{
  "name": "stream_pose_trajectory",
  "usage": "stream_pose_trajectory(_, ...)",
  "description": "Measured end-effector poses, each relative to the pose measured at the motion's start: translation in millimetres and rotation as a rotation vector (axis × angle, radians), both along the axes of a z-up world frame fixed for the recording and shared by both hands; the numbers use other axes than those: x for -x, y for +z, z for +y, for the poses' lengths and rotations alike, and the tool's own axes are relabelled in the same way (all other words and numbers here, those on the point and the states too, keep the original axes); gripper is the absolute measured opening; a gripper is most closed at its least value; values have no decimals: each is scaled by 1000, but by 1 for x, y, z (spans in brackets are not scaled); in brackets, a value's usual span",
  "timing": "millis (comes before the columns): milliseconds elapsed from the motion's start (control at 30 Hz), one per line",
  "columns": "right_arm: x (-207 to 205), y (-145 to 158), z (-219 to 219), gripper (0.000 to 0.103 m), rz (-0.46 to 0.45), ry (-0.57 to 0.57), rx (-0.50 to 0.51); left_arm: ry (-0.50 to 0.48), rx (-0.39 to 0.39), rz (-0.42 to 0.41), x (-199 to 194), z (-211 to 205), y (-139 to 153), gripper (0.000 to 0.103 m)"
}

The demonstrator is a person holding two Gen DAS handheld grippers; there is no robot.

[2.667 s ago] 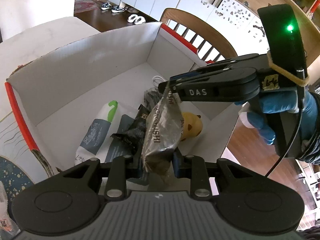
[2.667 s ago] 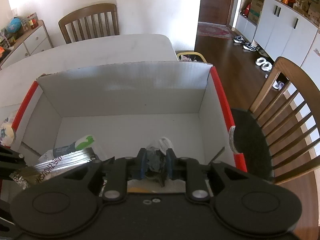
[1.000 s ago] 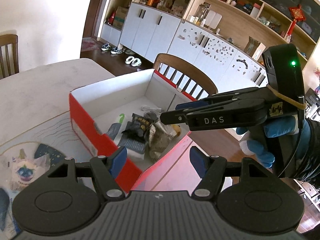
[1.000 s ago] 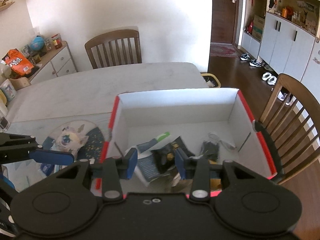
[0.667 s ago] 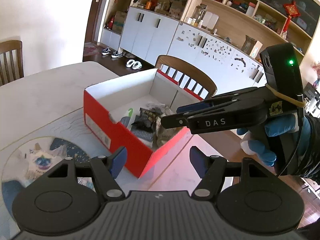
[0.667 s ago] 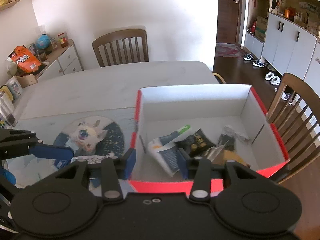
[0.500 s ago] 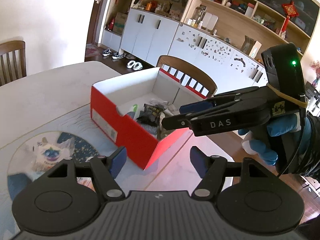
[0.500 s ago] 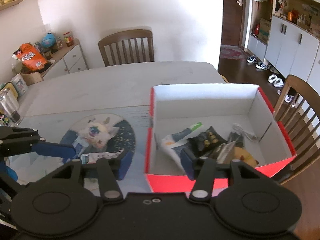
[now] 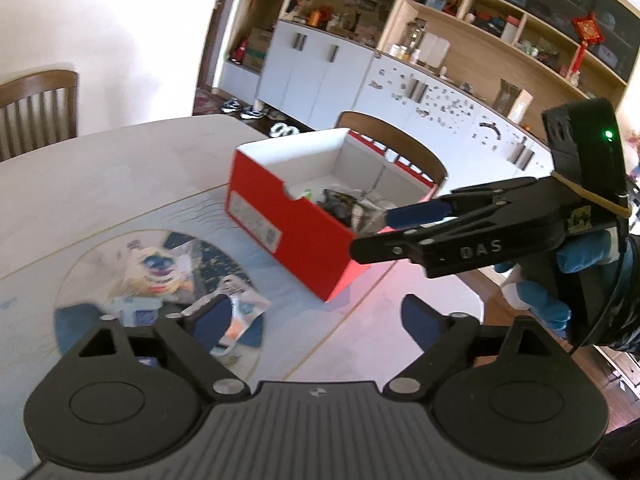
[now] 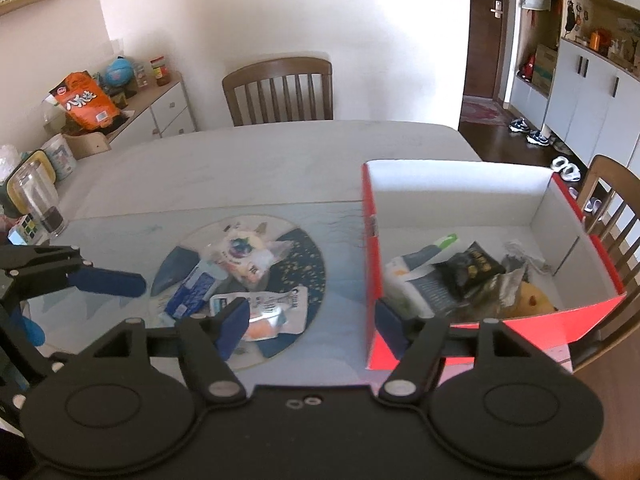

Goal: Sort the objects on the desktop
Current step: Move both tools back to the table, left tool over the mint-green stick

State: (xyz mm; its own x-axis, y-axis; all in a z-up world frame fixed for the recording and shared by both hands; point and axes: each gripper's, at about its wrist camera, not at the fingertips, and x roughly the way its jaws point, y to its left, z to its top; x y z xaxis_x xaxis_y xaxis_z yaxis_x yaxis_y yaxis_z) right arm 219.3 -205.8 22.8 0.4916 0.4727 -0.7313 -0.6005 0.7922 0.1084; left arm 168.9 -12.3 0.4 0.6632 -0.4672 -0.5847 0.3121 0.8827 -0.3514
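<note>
Several packets already boxed, a small pile left for you on the mat.

Your left gripper (image 10: 108, 282) hangs empty at the left, its jaws opening wide; beside it on the round mat (image 10: 308, 264) lie a blue packet (image 10: 190, 290), a white pouch (image 10: 276, 308) and a plush-looking toy (image 10: 242, 254), unsorted. Your right gripper (image 10: 310, 318) is empty too, jaws opening above that pile. Rightmost, the red box (image 10: 540, 328) holds the sorted wrappers.

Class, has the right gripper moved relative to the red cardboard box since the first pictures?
Yes. The right gripper, empty with jaws opening, has pulled back out of the red cardboard box, which now lies ahead to its right.
</note>
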Motion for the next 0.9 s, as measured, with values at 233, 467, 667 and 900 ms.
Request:
stream_pose_trajectory(233, 14, -6, 16, 92, -14, 13, 2, 22, -16, 12, 16, 27, -12, 103)
stream_pose_trajectory(467, 21, -15, 35, 98, -14, 32, 21, 59, -34, 16, 32, 54, -29, 103)
stream_pose_trajectory(667, 25, -25, 43, 98, 9, 24, 28, 62, -78, 44, 47, 70, -50, 103)
stream_pose_trajectory(900, 26, -34, 48, 98, 20, -1, 35, 66, -97, 68, 56, 77, -71, 103)
